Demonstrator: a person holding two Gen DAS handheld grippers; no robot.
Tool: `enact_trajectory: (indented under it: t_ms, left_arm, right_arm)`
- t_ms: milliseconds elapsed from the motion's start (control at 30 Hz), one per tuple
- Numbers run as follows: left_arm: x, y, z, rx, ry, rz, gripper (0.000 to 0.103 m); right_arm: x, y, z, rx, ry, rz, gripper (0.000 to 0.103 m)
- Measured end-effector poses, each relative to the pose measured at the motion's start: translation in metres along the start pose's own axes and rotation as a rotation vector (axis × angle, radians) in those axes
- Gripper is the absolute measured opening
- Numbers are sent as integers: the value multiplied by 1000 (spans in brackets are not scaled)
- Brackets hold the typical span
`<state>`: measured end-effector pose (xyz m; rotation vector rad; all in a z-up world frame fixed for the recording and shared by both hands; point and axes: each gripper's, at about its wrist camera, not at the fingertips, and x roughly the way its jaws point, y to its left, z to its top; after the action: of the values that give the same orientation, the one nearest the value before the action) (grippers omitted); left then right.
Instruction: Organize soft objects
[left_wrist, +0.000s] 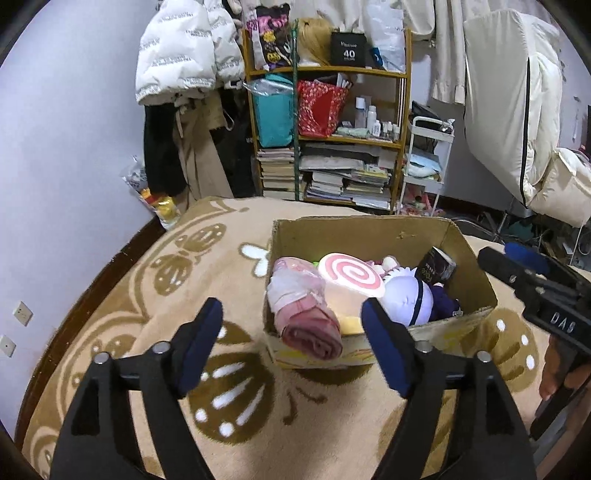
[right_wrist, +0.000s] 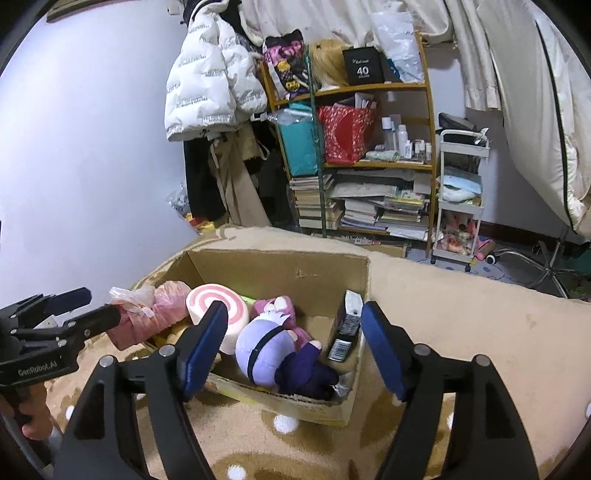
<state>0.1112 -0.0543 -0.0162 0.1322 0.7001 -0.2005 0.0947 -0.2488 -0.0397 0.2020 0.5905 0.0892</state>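
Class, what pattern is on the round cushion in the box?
A pink and white spiral on the round cushion, clearest in the left wrist view.

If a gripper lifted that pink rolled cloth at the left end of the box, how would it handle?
The pink rolled cloth would probably sag and partly unroll, since its folds look loose. It seems light for its bulk. Its end overhangs the cardboard box wall, so a push might tip it out onto the blanket.

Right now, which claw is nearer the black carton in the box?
Right. The right claw hovers open at the carton's end of the box; the left claw is open by the pink bundle, opposite end.
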Motion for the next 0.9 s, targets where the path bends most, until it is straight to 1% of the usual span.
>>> enact_trajectory:
  t_ms: [33,133,167,233,333,367,433,533,733,900]
  left_arm:
    - [-5,0,-1,2,-9,5,81]
    - [-22,0,-4,12,-31,20,88]
    - [-26,0,-5,14,-36,23,88]
    - [-37,0,-8,17,-49,30,91]
    - [-52,-1,-12,13,-63,43,96]
    - [-57,0,-14,12,-69,46,96]
    - [-66,0,-16,15,-85,56,98]
    - [-79,-1,-20,31,-109,65,101]
    - [-103,-4,-28,77,-154,102,102]
    - [-112,-1,-34,77,-162,118,102]
  right_arm:
    - [-3,0,1,5,-5,-2,84]
    - [-18,-3,1,23,-26,-9,87]
    - [-22,-3,1,25,-29,-12,88]
    - [-31,-3,1,25,-35,-22,94]
    - [-45,-2,1,22,-50,-33,98]
    - [-49,-1,0,19,-53,-35,99]
    - [-59,2,-2,12,-58,-39,103]
    - [-74,6,-4,3,-71,-38,103]
    - [-96,8,-4,-4,-103,-47,103]
    - [-106,5,-9,-1,-97,-57,103]
